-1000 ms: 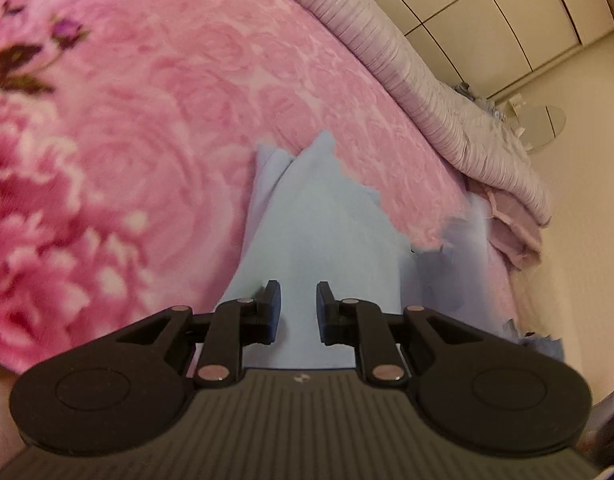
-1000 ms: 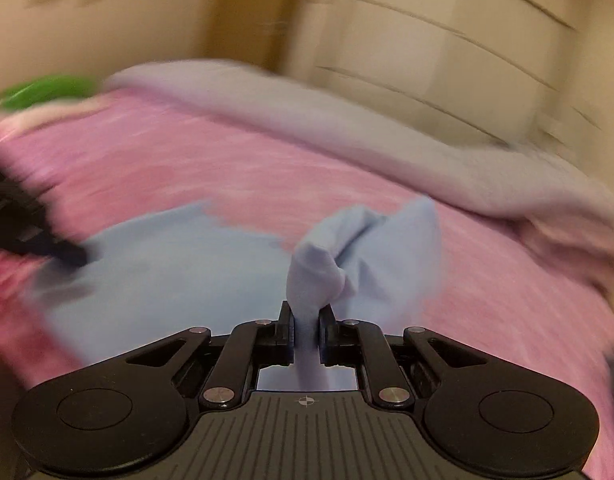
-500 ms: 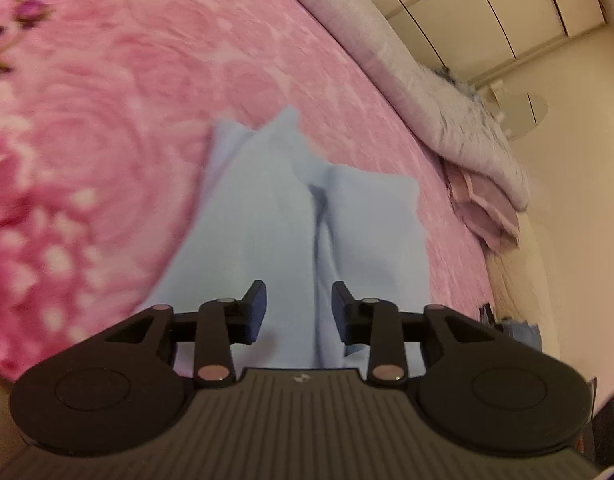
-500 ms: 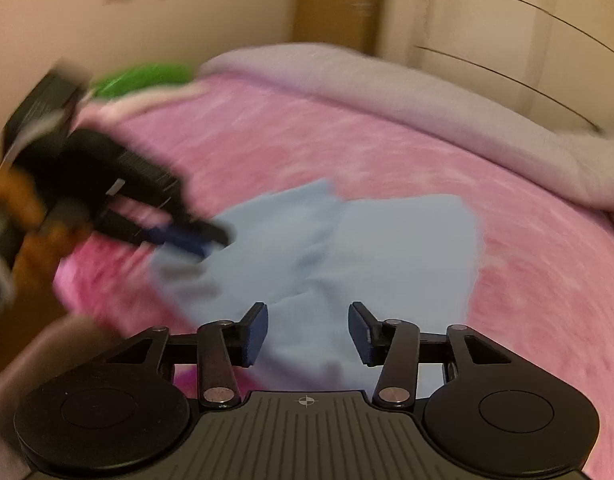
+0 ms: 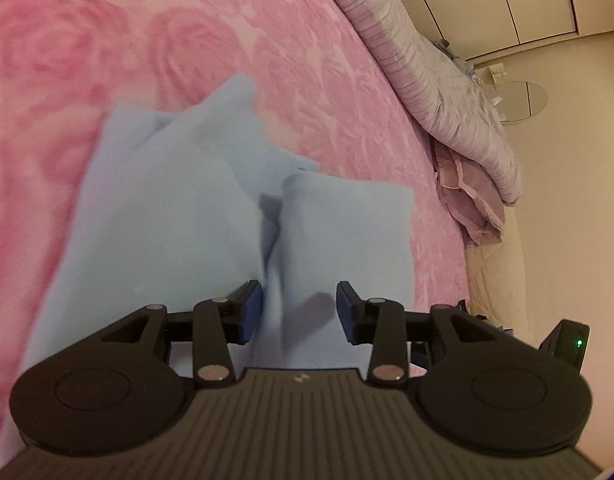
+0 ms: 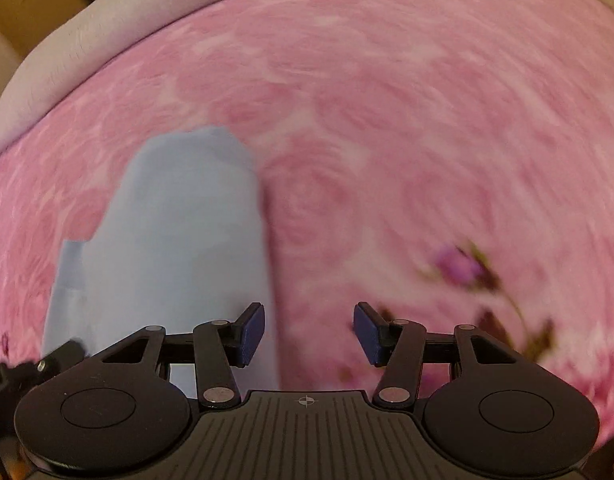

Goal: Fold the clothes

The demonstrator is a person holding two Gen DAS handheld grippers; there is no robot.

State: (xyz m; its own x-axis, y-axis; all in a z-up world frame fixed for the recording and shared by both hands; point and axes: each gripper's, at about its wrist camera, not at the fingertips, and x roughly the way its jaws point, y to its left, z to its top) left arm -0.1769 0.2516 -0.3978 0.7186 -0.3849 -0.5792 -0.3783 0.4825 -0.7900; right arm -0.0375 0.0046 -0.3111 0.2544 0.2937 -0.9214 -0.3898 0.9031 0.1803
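A light blue garment (image 5: 179, 208) lies on the pink rose-patterned bedspread (image 5: 107, 40), with a folded-over part (image 5: 347, 220) on its right side and a dark crease between the two. My left gripper (image 5: 299, 312) hovers over the garment's near end. Its jaws are opening, and the pads touch no cloth. In the right wrist view the garment (image 6: 179, 232) lies at the left. My right gripper (image 6: 309, 332) points down over the garment's right edge, and its jaws are opening. The left fingertip (image 6: 251, 332) is above the cloth, and only bedspread shows between the jaws.
A rolled grey-lilac duvet (image 5: 427, 80) runs along the bed's far side, with a pink pillow (image 5: 471, 200) at its end. Cream wardrobe doors (image 5: 527, 0) stand behind. A black device with a green light (image 5: 567, 340) shows low on the right. The bedspread (image 6: 427, 120) stretches away to the right.
My right gripper let go of the blue fold it pinched, opened wide and swung down toward the bedspread. My left gripper opened wider and moved along the garment. The dropped part now lies folded over.
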